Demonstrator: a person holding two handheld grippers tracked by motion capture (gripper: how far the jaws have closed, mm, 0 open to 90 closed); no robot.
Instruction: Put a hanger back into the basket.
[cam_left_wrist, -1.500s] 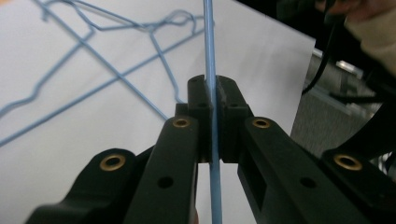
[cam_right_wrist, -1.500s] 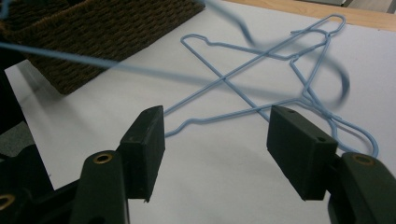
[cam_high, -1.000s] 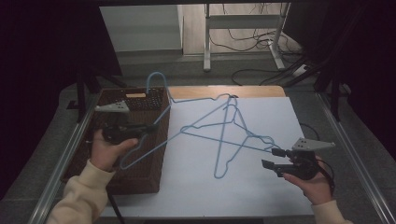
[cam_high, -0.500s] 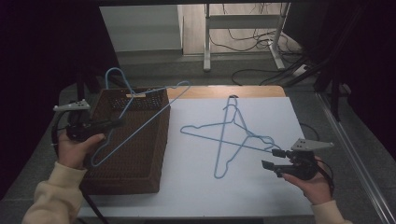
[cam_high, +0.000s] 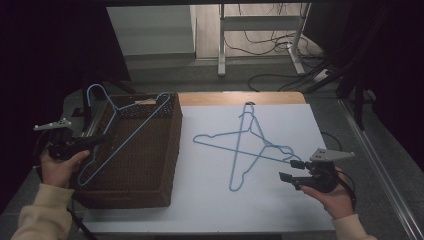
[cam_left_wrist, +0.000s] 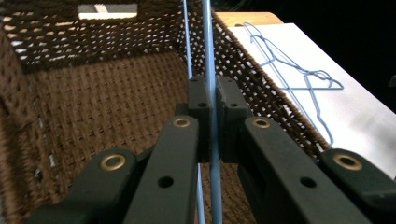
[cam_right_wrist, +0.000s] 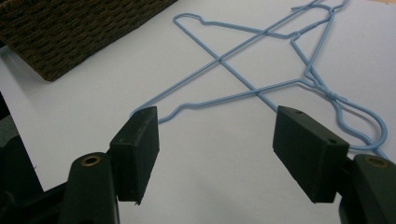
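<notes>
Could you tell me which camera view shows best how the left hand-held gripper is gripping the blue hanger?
The left gripper view: its jaws stand shut on the blue wire hanger over the wicker basket. The high view shows the left hand-held gripper and whole hanger, but small. The right gripper view offers the basket's outside corner.

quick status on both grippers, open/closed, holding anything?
Left gripper: closed on a blue hanger over the wicker basket.
Right gripper: open, holding nothing, above the white tabletop.

A dim lab or workshop: loose cables (cam_high: 280, 75) trail over the bare floor at far right, by a metal stand (cam_high: 260, 37) behind the table (cam_high: 300, 125).
</notes>
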